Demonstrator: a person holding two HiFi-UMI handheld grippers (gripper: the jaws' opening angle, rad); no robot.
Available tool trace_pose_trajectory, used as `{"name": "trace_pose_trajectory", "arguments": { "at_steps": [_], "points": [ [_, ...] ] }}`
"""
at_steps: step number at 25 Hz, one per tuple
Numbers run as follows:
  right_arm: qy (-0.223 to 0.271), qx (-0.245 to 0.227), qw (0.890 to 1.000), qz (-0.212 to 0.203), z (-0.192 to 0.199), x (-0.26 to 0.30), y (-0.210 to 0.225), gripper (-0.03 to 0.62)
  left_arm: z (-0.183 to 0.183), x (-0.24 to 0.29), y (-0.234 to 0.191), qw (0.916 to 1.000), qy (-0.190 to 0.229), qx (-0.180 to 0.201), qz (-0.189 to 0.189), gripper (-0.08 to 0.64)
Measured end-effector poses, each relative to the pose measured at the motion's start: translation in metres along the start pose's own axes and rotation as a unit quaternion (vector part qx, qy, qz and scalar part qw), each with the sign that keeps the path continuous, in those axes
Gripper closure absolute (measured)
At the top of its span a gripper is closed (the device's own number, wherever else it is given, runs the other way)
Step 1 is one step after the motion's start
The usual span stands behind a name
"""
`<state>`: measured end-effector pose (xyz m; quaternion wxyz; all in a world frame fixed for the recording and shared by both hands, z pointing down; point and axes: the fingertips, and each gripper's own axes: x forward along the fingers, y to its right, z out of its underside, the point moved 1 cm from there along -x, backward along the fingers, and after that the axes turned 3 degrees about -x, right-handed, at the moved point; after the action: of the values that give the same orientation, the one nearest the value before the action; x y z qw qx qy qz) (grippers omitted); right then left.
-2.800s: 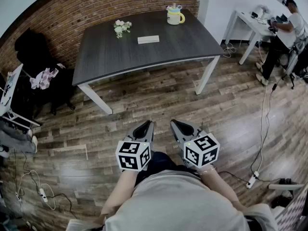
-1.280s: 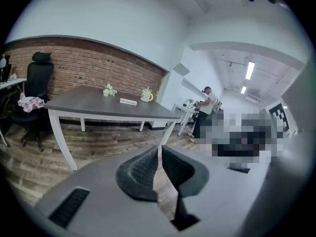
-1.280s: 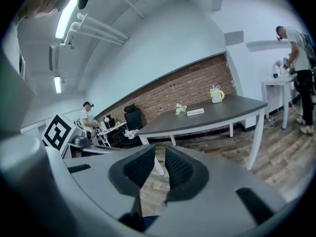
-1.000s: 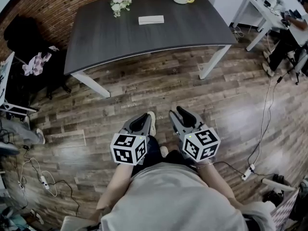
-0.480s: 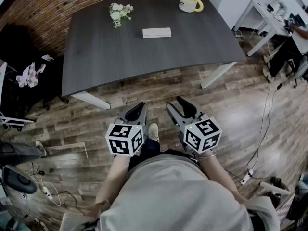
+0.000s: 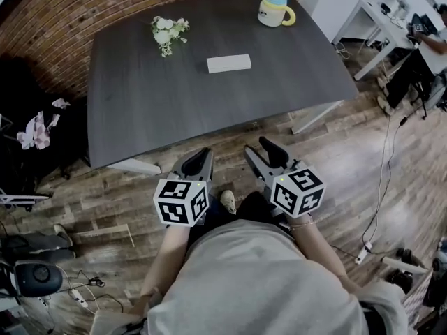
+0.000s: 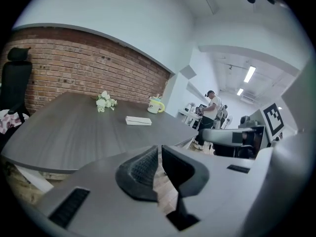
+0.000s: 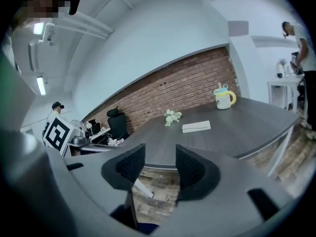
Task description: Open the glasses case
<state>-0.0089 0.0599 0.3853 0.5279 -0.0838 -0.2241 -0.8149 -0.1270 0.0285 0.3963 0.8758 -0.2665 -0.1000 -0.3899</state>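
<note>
Well, my left gripper (image 6: 198, 156) is closed, my right gripper (image 6: 259, 148) opening, both empty, and the case (image 6: 228, 63) lies well ahead on the table (image 6: 140, 117), so a clumsy nudge could skid it away.

Glasses case (image 6: 228, 63) midway on the table (image 6: 154, 110), flowers (image 6: 166, 32) behind it to the left — mug (image 6: 274, 11) behind it to the right, near the far edge.

Grey tee (image 6: 258, 278), b/w marker cubes (image 6: 180, 202) (image 6: 299, 189)
</note>
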Motion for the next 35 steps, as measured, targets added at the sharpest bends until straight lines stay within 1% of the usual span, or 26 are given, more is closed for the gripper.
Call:
{"name": "trace_pose_trajectory", "arguments": {
  "at_steps": [4,7,12,16,20,23,25,29,35],
  "points": [
    [-0.012,0.009,1.000,0.016,0.003,-0.001,0.015,0.403,0.004,0.011,-0.003,0.9999,-0.006,-0.015,0.002,0.520],
    [-0.016,0.011,1.000,0.017,0.001,0.005,0.028,0.403,0.006,0.020,-0.003,0.9997,-0.008,-0.024,0.001,0.520],
    [-0.029,0.007,1.000,0.001,-0.005,0.029,0.035,0.399,0.004,0.025,-0.017,0.9992,-0.010,-0.035,-0.018,0.520],
    [-0.030,0.010,0.999,-0.002,-0.018,0.054,0.057,0.399,-0.005,0.041,-0.040,0.9980,-0.007,-0.046,-0.044,0.520],
    [-0.026,-0.003,1.000,-0.008,-0.040,0.081,0.080,0.399,-0.022,0.070,-0.056,0.9972,-0.005,-0.049,-0.056,0.520],
    [-0.023,-0.006,0.999,-0.041,-0.055,0.107,0.095,0.399,-0.039,0.095,-0.064,0.9973,-0.001,-0.043,-0.059,0.520],
    [-0.026,-0.016,0.997,-0.067,-0.064,0.126,0.100,0.399,-0.048,0.111,-0.069,0.9970,-0.004,-0.042,-0.064,0.520],
    [-0.033,-0.046,0.994,-0.095,-0.088,0.160,0.115,0.408,-0.068,0.141,-0.081,0.9959,-0.006,-0.044,-0.078,0.520],
    [-0.060,-0.107,0.987,-0.099,-0.107,0.200,0.154,0.410,-0.096,0.179,-0.099,0.9936,-0.002,-0.051,-0.101,0.520]
  ]
}}
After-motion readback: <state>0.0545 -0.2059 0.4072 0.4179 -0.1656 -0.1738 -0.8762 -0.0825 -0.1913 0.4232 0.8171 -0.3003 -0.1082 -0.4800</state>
